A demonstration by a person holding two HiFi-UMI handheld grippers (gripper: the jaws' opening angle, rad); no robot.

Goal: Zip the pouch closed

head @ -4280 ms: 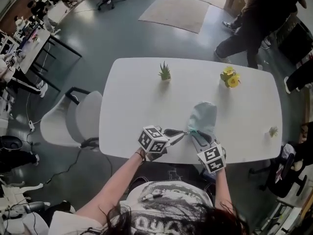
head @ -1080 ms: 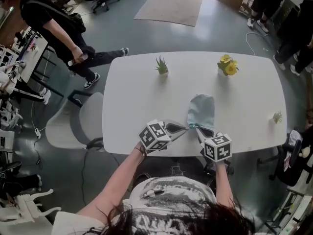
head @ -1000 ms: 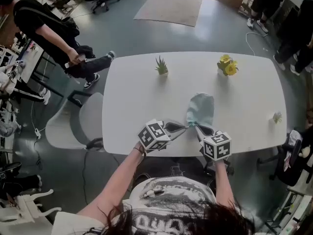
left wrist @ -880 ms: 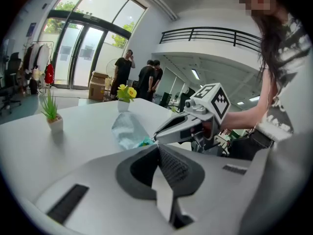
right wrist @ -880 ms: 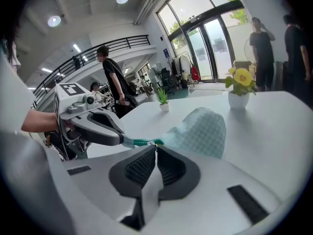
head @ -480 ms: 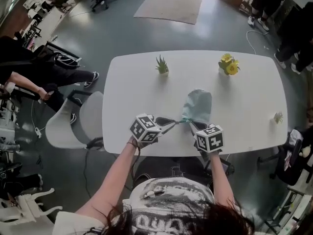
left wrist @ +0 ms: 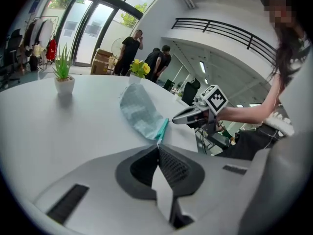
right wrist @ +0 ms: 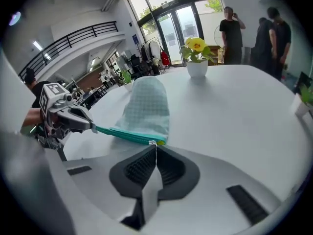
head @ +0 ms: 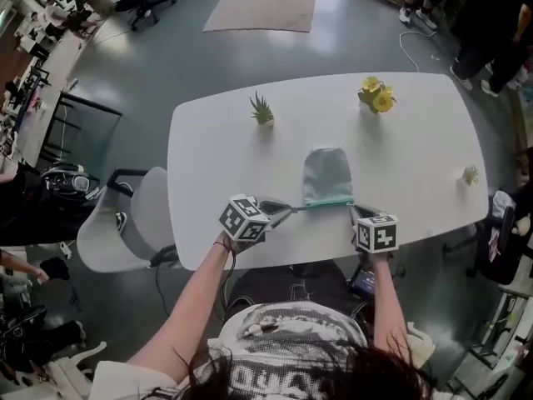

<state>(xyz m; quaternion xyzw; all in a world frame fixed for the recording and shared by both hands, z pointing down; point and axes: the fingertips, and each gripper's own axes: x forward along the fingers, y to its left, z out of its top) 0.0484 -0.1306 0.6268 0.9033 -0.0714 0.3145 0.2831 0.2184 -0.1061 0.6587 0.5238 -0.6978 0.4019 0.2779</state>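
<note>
The pale teal pouch [head: 327, 173] lies flat on the white table [head: 416, 148], and its darker teal zipper edge [head: 326, 202] is stretched straight along the near side. My left gripper [head: 290, 207] is shut on the zipper's left end tab [left wrist: 158, 140]. My right gripper [head: 351, 210] sits at the zipper's right end, its jaws closing tight on the small metal zipper pull [right wrist: 152, 142]. In the right gripper view the pouch [right wrist: 146, 109] lies just ahead, and the left gripper [right wrist: 73, 116] holds the far end. The left gripper view shows the pouch [left wrist: 139, 110] and the right gripper [left wrist: 188, 116].
A small green plant [head: 261, 109] and a pot of yellow flowers [head: 375, 96] stand at the table's far side. A tiny plant [head: 470, 174] is near the right edge. A grey chair [head: 125, 223] stands to the left. People [right wrist: 254, 33] stand beyond the table.
My right gripper has slid to the right along the zipper, away from the left one. The teal edge now runs taut between them. Both grippers have dropped lower, and the walking person has gone from the left.
</note>
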